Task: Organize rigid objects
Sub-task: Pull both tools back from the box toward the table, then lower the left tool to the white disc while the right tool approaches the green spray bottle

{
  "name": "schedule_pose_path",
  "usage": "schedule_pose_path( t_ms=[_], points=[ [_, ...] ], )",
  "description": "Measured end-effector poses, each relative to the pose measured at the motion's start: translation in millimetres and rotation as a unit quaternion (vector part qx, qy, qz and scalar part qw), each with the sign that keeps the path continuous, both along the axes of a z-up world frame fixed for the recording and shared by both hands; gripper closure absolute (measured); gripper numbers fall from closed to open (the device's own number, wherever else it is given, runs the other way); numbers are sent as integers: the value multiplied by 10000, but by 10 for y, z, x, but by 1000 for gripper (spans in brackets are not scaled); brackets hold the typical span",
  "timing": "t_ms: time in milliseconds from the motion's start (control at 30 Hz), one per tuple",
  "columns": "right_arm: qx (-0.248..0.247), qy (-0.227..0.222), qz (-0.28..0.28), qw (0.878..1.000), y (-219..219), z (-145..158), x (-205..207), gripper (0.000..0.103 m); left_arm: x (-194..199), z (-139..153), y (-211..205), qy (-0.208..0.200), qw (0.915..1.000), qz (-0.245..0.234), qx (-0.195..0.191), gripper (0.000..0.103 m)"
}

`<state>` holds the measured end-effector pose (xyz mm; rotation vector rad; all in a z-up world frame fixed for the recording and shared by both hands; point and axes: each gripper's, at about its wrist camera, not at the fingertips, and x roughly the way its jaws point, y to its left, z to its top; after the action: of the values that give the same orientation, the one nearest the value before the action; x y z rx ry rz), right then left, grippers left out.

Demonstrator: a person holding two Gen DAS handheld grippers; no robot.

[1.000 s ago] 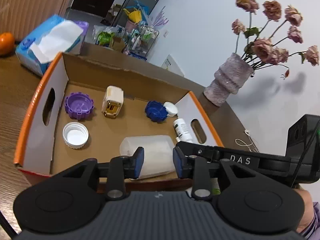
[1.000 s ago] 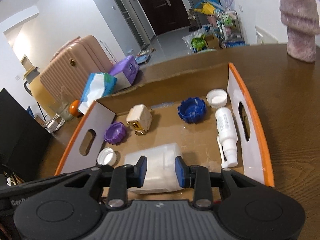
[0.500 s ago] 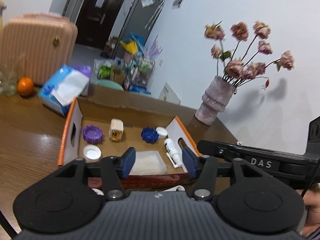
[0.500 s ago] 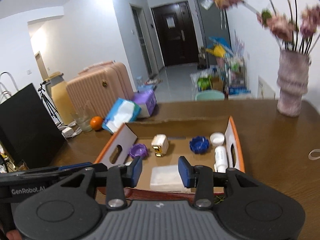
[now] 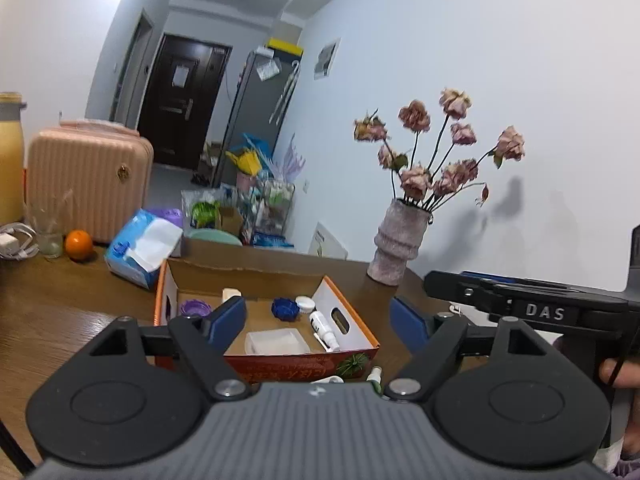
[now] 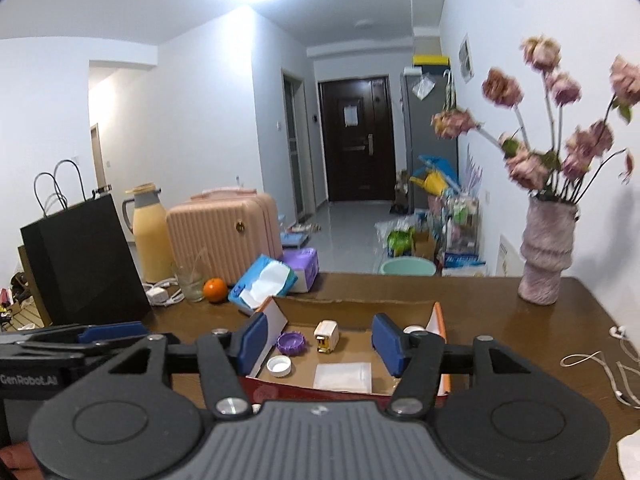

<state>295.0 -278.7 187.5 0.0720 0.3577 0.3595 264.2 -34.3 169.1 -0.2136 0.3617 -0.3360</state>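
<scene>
My left claw [image 5: 318, 320] is spread wide with nothing between its blue pads, held above the near edge of the cardboard box [image 5: 362, 326] on the brown worktop [image 5: 60, 312]. My right claw [image 6: 314, 340] is likewise spread and empty, held over the same box [image 6: 440, 316] from the near side.

The box holds the sorted things. In the left view a clear plastic tub [image 5: 277, 341] lies at 6 o'clock inside it, a white spray bottle [image 5: 325, 326] lies along the wall at 3 o'clock, a blue cap [image 5: 285, 309] and a white cap [image 5: 305, 303] sit towards 1 o'clock, a purple cap [image 5: 195, 307] at 10 o'clock, and a cream plug adapter [image 5: 231, 293] near 12 o'clock.

Writing: "DAS" shows on the other tool's body in the left view, "GenRobot.AI" on the other tool in the right view. The box's red front carries print too blurred to read.

The right view alone shows a second white cap [image 6: 279, 366] at 8 o'clock in the box, a black paper bag [image 6: 84, 260] and a yellow jug [image 6: 150, 236]; its right pad hides the bottle and blue cap. The left view alone shows small white items [image 5: 374, 374] on the worktop just in front of the box. Both show the tissue pack [image 5: 142, 252], the orange [image 5: 79, 245] and the flower vase [image 5: 396, 248].
</scene>
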Motion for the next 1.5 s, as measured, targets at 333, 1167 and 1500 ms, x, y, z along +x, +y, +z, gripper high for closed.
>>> schedule_pose_path(
  t_ms=[333, 1167, 1500],
  points=[
    [-310, -878, -189, 9955, 5, 52, -813, 25, -599, 12, 72, -466, 9981, 343, 233, 7],
    [-635, -514, -785, 9936, 43, -1266, -1531, 7, -1370, -1289, 523, -227, 9818, 1611, 975, 0],
    [-648, 9, -920, 9936, -70, -1525, -883, 8, -555, -1537, 411, 318, 9862, 1226, 1062, 0]
  ],
)
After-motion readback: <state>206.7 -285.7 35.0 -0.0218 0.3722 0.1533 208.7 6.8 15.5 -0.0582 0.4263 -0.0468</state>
